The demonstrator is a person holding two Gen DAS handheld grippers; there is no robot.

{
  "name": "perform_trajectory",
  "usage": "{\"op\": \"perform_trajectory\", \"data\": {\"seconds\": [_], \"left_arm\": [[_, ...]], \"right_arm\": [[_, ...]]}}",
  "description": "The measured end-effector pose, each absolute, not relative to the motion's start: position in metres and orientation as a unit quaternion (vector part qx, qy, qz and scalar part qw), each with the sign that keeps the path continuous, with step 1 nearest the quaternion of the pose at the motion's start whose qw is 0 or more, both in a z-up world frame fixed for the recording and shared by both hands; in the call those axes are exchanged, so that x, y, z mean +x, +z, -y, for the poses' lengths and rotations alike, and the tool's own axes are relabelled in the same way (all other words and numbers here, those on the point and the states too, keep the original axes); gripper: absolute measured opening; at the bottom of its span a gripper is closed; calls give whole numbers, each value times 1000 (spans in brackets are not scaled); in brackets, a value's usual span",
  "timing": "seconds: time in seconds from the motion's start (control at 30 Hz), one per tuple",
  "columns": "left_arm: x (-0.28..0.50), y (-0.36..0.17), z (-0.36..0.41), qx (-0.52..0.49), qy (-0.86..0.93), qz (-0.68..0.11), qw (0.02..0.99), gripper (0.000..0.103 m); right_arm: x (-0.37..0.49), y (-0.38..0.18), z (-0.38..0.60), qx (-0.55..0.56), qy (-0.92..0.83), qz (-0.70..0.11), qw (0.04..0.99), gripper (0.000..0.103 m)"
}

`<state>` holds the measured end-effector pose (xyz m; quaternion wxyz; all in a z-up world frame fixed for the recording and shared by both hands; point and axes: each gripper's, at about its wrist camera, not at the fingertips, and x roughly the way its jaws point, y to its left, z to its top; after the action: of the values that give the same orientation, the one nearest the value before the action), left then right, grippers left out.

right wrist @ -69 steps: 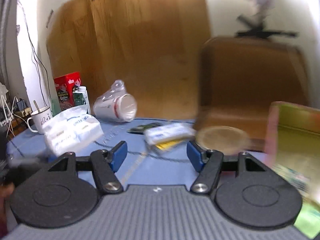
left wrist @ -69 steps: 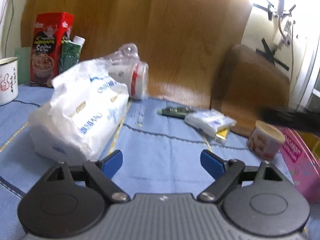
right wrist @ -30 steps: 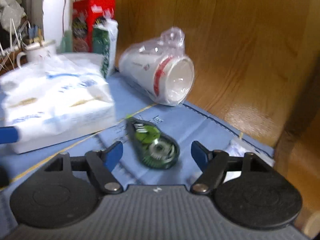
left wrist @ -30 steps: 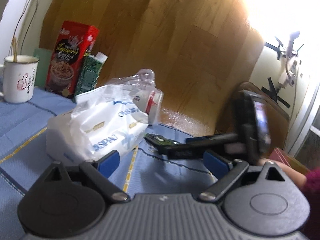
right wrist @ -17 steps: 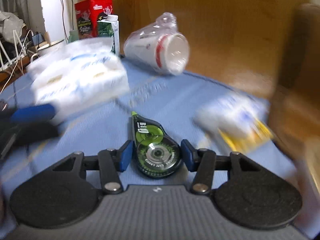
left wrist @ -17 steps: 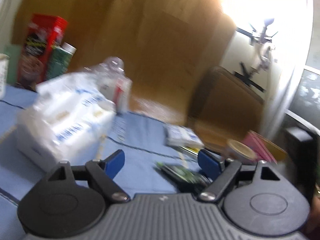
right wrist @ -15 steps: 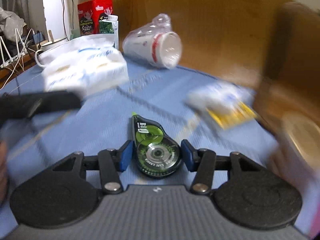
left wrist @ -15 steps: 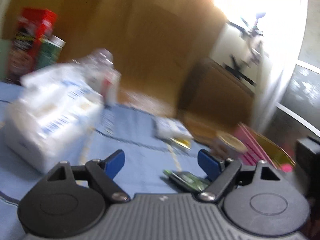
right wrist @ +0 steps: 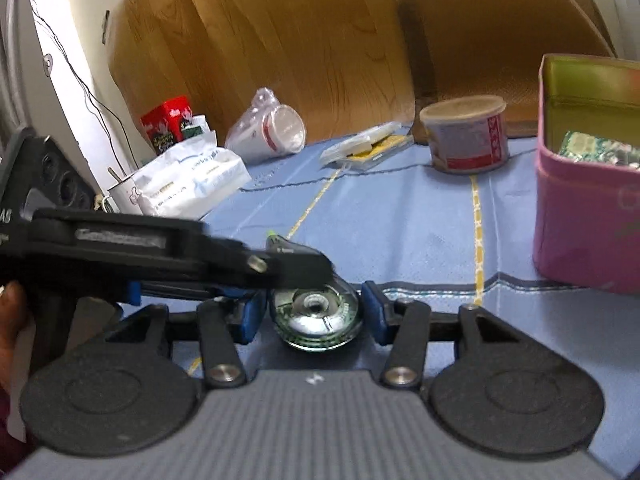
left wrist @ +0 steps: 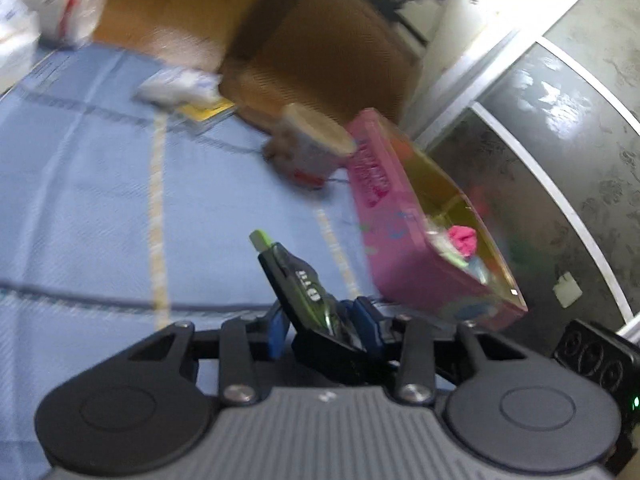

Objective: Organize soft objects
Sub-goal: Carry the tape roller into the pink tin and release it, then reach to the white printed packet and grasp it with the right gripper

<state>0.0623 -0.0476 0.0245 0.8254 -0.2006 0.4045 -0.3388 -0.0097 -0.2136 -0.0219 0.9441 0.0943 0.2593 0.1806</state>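
Note:
A green and black correction tape dispenser (left wrist: 298, 280) (right wrist: 316, 312) is held above the blue tablecloth. My left gripper (left wrist: 320, 326) is shut on it, its green tip pointing up and left. My right gripper (right wrist: 312, 312) also has its blue pads against the dispenser's round body, and the left gripper crosses in front of it from the left. A pink tin (left wrist: 404, 256) (right wrist: 580, 208), open and holding small items, stands at the right. A white tissue pack (right wrist: 192, 180) lies at the far left.
A round lidded tub (right wrist: 468, 136) (left wrist: 316, 148), a small flat packet (right wrist: 368, 146) (left wrist: 180, 86), a bagged paper cup (right wrist: 268, 130), red and green cartons (right wrist: 170, 124) and a mug (right wrist: 124, 196) are on the cloth (right wrist: 400, 220). A brown chair (right wrist: 500, 40) stands behind.
The right gripper closed on the tape dispenser and lifted it. The left gripper swung right and has now closed on the same dispenser.

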Motion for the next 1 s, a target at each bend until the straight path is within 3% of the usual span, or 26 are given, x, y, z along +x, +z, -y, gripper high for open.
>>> {"op": "perform_trajectory", "data": {"seconds": [0.2,0.37,0.47,0.57,0.63,0.73,1.0], "left_arm": [[67,78,120,-130,-398,-365,832,38],[82,88,201,-71,-423,-350,833,38],[89,81,233,-47,-414,-351,838,47],[95,73,250,-26,-386,-355,851,69],[95,72,249,-18,-364,-345,865,73],[91,78,236,-17,-363,-326,873,75],[83,79,141,-35,-295,-281,912,78]], "right_arm": [[-35,12,247,36,103,-150,983,54],[-31,22,292,21,11,-125,992,54],[-15,17,323,24,-41,-140,989,54],[1,6,343,17,-85,-161,983,55],[10,-2,351,5,-128,-175,976,56],[2,-4,360,33,-155,-157,975,70],[-25,6,353,89,-146,-86,982,70]]}}
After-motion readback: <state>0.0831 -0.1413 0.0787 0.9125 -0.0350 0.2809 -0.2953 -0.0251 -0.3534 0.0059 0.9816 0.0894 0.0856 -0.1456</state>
